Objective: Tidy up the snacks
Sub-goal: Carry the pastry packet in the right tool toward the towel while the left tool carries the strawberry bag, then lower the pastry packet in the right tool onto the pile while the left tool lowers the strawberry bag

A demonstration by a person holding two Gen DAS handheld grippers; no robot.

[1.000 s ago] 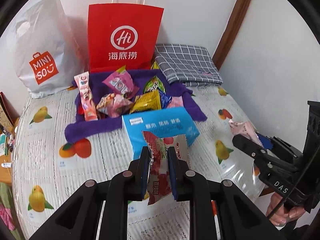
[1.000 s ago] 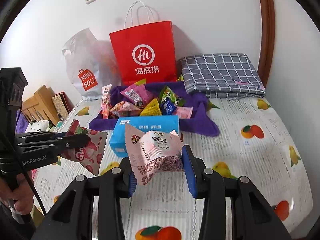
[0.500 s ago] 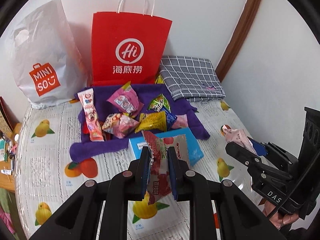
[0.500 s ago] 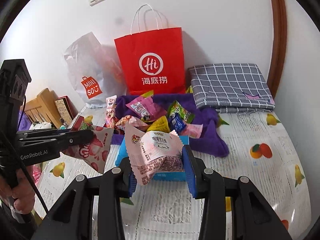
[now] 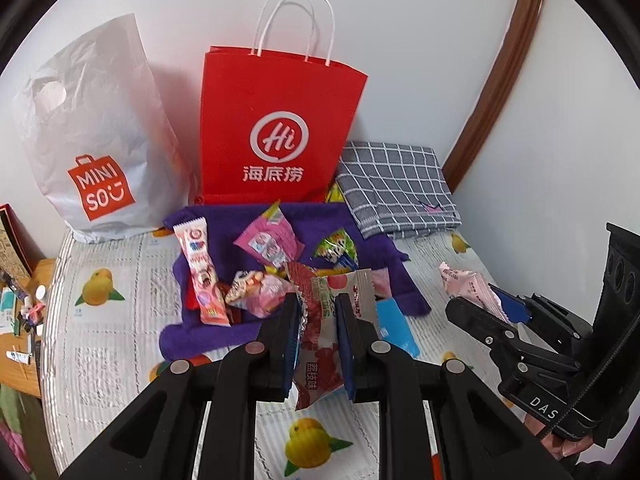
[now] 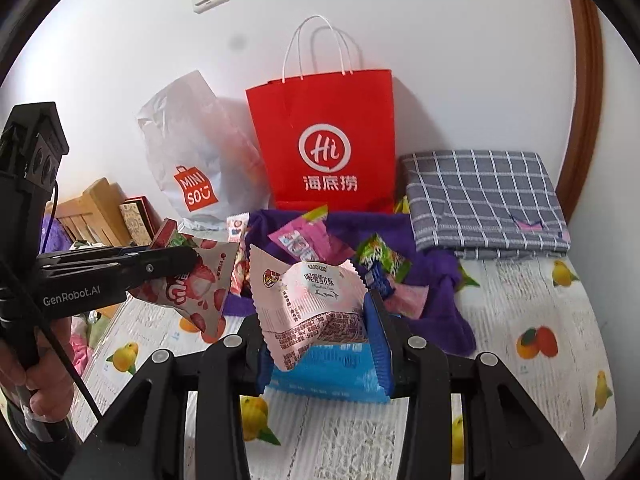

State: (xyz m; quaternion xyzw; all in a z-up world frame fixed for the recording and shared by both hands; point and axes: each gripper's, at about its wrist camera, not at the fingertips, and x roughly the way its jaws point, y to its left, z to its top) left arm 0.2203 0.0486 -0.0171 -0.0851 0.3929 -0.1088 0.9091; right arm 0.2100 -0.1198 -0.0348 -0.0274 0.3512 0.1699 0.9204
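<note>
My left gripper point(image 5: 318, 312) is shut on a red-and-white strawberry snack packet point(image 5: 320, 344), held above the table; it also shows in the right wrist view point(image 6: 192, 288). My right gripper point(image 6: 316, 312) is shut on a pale pink snack packet point(image 6: 312, 304), which also shows at the right of the left wrist view point(image 5: 468, 286). Several loose snack packets point(image 5: 268, 240) lie on a purple towel point(image 5: 224, 220) ahead. A blue box point(image 6: 328, 372) lies just below the right gripper.
A red paper bag point(image 5: 276, 132) and a white MINISO plastic bag point(image 5: 92, 140) stand against the wall behind the towel. A folded grey checked cloth point(image 5: 396, 188) lies at the back right. The table point(image 5: 108, 340) has a fruit-print cover. A wooden shelf point(image 6: 92, 208) stands left.
Both grippers have lifted higher and tilted upward with their packets. The bags and the towel now sit lower and larger in both views, and the blue box is mostly hidden behind the fingers.
</note>
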